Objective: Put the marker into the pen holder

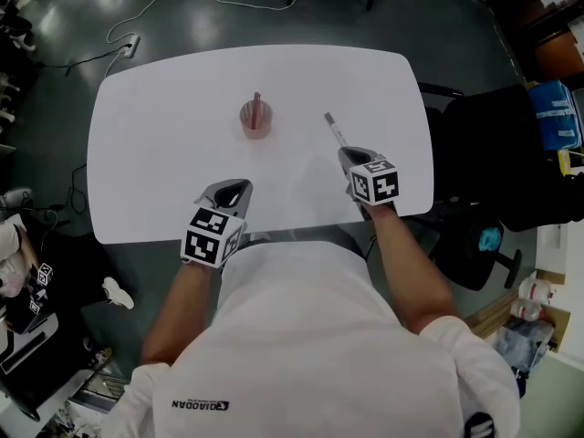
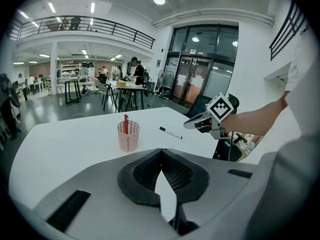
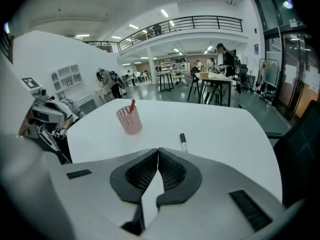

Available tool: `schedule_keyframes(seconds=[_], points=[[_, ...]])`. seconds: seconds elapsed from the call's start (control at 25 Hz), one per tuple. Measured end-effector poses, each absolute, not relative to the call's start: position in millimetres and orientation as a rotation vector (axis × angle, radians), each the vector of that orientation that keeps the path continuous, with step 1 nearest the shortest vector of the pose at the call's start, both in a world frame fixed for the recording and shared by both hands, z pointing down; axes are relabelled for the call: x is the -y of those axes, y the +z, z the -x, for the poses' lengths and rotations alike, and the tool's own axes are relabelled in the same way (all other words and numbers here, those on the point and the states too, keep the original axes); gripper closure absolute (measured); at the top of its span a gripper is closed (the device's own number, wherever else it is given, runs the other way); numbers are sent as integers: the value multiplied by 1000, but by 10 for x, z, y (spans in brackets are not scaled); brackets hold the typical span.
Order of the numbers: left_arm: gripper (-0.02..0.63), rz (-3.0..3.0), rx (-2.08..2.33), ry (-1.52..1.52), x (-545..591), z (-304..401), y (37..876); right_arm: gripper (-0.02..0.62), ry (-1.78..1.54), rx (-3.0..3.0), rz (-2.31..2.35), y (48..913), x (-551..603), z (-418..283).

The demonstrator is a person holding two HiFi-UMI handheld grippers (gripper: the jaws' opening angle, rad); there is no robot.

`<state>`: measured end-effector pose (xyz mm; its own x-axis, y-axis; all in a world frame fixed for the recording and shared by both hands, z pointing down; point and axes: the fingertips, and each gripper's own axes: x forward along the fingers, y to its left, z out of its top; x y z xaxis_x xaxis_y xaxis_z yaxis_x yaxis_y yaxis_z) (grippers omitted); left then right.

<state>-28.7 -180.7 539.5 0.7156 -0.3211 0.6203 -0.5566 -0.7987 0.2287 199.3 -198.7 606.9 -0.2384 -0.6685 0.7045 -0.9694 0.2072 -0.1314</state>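
A pink mesh pen holder [image 1: 255,119] stands upright near the middle of the white table [image 1: 164,153], with a red pen in it. The marker [image 1: 334,129], white with a black cap, lies flat on the table to the holder's right. My right gripper [image 1: 352,155] hovers just short of the marker's near end, jaws shut and empty. My left gripper [image 1: 239,187] sits near the table's front edge, also shut and empty. The left gripper view shows the holder [image 2: 128,135], the marker [image 2: 170,132] and the right gripper [image 2: 207,119]. The right gripper view has the marker [image 3: 183,142] straight ahead and the holder [image 3: 129,120] further left.
A black office chair [image 1: 493,153] stands off the table's right side. A cable and power strip [image 1: 128,48] lie on the floor beyond the far left corner. Bags and boxes crowd the floor at the left and right edges.
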Motion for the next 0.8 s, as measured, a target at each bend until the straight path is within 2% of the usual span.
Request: schedule_keyframes(seconds=[0.2, 0.4, 0.8], points=[[580, -2451, 746, 790, 1867, 324, 5468, 561, 800, 1910, -1438, 6397, 2266, -2227], [580, -2382, 781, 788, 1878, 354, 5602, 518, 797, 1874, -1347, 6616, 2628, -2307], [580, -2320, 868, 763, 2014, 354, 5619, 492, 863, 1771, -1211, 7022, 3133, -2406]])
